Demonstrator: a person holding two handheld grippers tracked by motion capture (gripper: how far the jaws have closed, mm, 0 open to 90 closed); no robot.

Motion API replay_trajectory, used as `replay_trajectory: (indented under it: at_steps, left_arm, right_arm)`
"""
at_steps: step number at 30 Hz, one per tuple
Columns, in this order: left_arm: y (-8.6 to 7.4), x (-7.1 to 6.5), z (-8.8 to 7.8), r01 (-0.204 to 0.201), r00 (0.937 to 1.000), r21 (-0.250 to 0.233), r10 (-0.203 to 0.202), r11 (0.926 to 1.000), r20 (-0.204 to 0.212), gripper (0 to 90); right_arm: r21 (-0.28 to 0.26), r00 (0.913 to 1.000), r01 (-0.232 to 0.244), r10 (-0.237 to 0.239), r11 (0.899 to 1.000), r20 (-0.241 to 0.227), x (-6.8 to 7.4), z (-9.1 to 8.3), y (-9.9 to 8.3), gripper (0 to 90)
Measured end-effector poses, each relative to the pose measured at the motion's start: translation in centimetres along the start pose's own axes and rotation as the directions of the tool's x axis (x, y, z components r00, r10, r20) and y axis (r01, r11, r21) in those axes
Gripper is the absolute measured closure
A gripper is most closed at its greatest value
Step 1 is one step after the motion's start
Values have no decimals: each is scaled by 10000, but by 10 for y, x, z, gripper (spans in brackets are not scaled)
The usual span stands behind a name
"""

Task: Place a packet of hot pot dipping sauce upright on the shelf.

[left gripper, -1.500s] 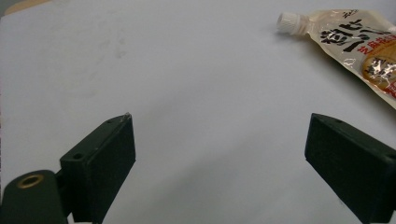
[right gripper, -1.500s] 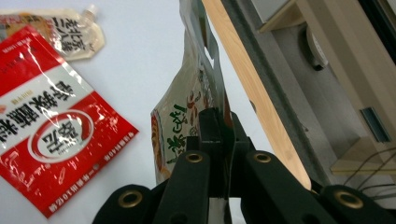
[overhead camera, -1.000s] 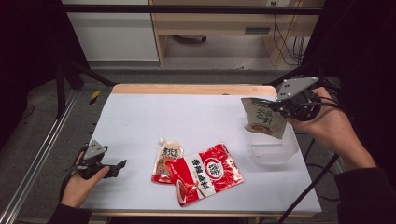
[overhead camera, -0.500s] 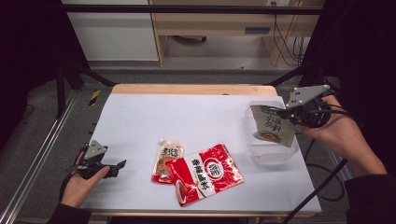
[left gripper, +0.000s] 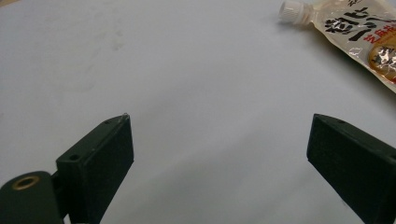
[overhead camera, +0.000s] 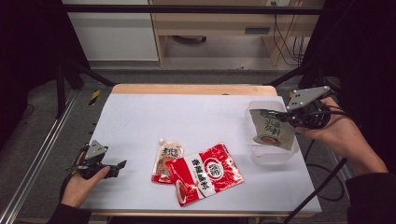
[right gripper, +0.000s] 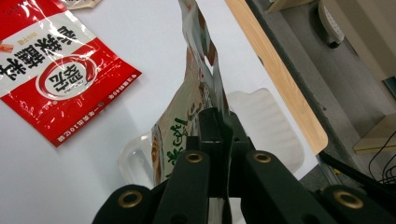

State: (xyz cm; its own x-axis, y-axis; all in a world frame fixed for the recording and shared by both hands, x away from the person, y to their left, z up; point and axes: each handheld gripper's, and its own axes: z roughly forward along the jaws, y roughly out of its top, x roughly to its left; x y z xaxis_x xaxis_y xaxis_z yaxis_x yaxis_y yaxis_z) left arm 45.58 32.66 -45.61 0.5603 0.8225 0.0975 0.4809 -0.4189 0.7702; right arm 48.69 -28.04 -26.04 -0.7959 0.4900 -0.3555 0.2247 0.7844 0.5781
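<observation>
My right gripper is shut on the top edge of a beige sauce pouch, which hangs inside a clear plastic bin at the table's right side. A large red packet lies flat near the front middle, partly over a small spouted pouch. At the front left corner my left gripper rests low over the white table, open, with nothing between its jaws.
The white table has a wooden strip along its far edge. A metal rail runs along the left. A cable trails off the right side. Cabinets stand behind.
The right gripper has carried the beige pouch down and a little rightward, lowering it into the clear bin. The left gripper has stayed still.
</observation>
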Motion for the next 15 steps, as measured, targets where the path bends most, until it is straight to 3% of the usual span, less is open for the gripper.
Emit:
replay_trajectory:
  at_steps: [15]
  left_arm:
    - [0,-1,1,-49,10000,91,49,9999,8,71]
  right_arm:
    - [-172,9994,214,-219,9996,-259,-2,6,-3,900]
